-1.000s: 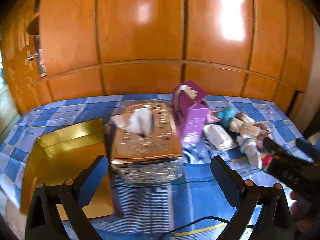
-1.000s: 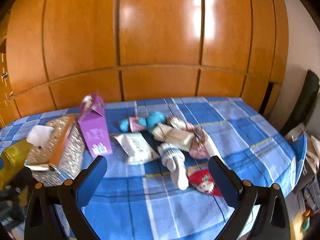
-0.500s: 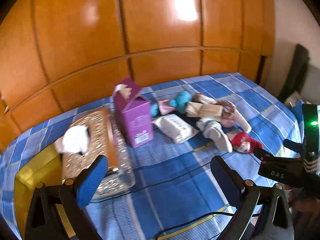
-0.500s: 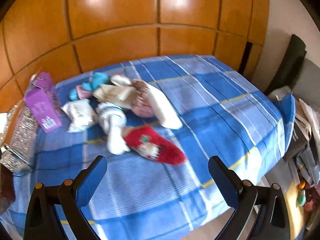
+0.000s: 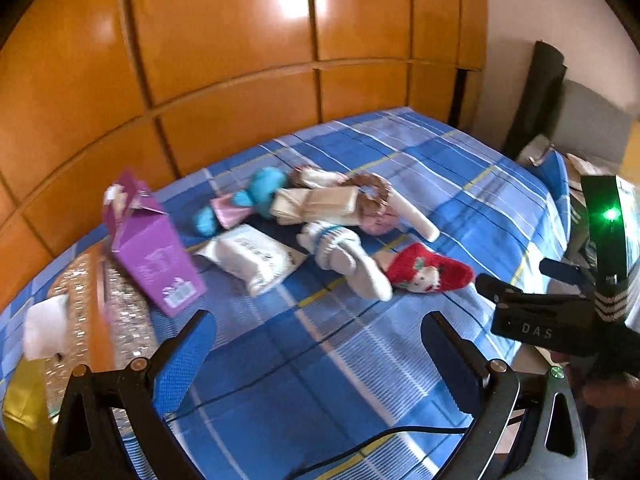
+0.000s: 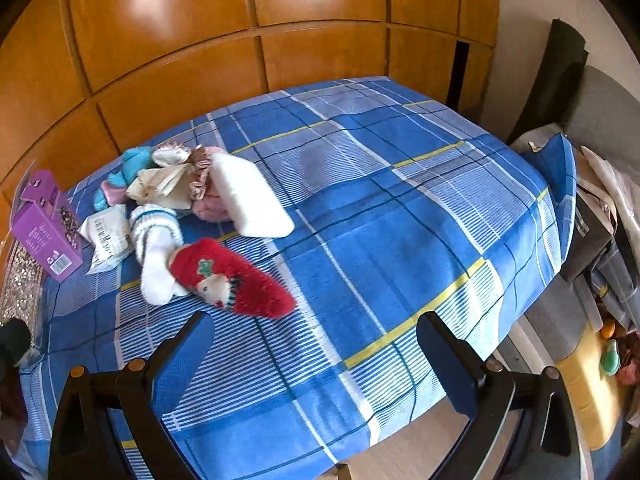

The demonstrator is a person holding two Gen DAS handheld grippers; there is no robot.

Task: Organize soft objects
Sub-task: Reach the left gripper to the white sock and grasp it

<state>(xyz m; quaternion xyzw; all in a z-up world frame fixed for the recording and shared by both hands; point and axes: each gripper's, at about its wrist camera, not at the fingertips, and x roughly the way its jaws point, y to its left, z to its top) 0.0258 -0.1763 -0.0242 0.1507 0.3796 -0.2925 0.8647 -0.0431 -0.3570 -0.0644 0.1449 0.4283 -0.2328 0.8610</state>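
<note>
A jumble of soft items lies on a table draped in a blue plaid cloth, set against orange wood panelling. Nearest the cameras is a red Christmas sock with a small white face and a green sprig on it, its fuzzy toe pointing toward the table's near edge. Touching it on the left is a white sock with blue-striped ribbing at the cuff. Behind these, a cream cloth doll with brown curly hair rests on a pink piece, beside a flat white pad and a turquoise plush. A white wrapped packet with dark print lies between the socks and a tilted purple carton. In the left wrist view, the same carton leans against a glittery tissue box with white tissue sticking out of it, next to a yellow container at the frame's edge.

The left gripper hovers above the cloth, its blue-padded fingers spread wide and holding nothing. The right gripper likewise hangs over the near edge of the table with its jaws wide apart and empty; its black body, marked "DAS" and lit by a green lamp, appears at the right of the left wrist view, close to the red sock.
</note>
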